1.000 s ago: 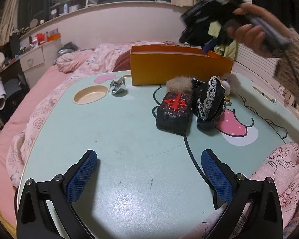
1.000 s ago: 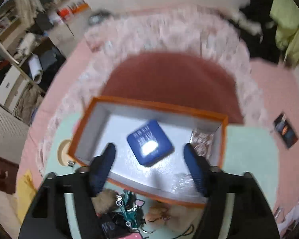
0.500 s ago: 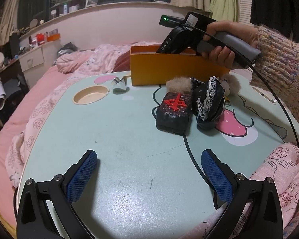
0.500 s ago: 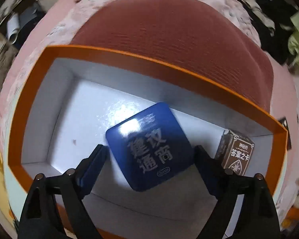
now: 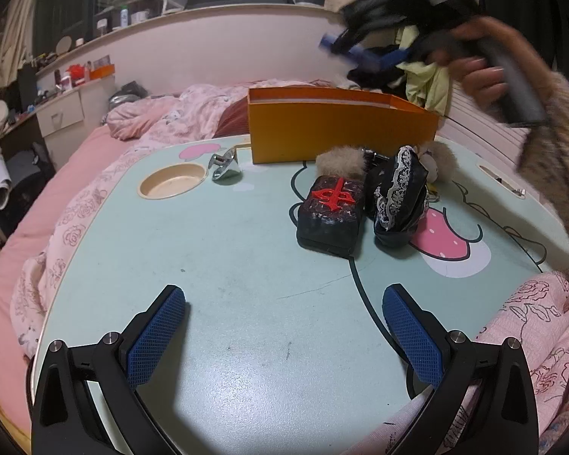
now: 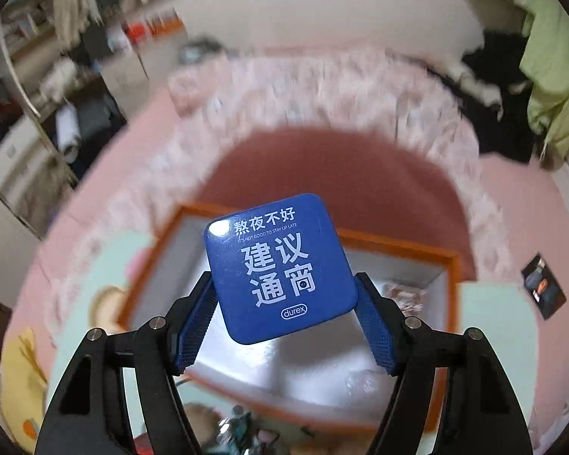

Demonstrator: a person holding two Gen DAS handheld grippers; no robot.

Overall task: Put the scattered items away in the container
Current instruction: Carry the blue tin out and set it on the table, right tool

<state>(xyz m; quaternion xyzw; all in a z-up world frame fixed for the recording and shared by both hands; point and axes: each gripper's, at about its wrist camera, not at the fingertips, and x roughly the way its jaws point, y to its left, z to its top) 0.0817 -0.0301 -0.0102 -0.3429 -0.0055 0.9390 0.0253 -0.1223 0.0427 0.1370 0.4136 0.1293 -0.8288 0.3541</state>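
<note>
Up close in the right wrist view, the right tool [image 6: 284, 326] has a blue square tin [image 6: 278, 267] between its pads, which press its two side edges as the jaws close on it. The tin is tilted, its printed lid facing the camera and its lettered top edge toward the upper frame; being square, it has no clear long axis. Below and behind it, blurred, sits the orange box [image 6: 398, 252] with its pale inside and a small packet in its right corner, things only this view shows. From the left wrist view, the left tool [image 5: 284, 330] stands open and empty over bare table [image 5: 246, 265], at lower centre. Mid-frame lie a dark case with a red emblem [image 5: 332, 216] and a lace-trimmed black pouch [image 5: 398, 197]; the box's outer wall stands behind them.
</note>
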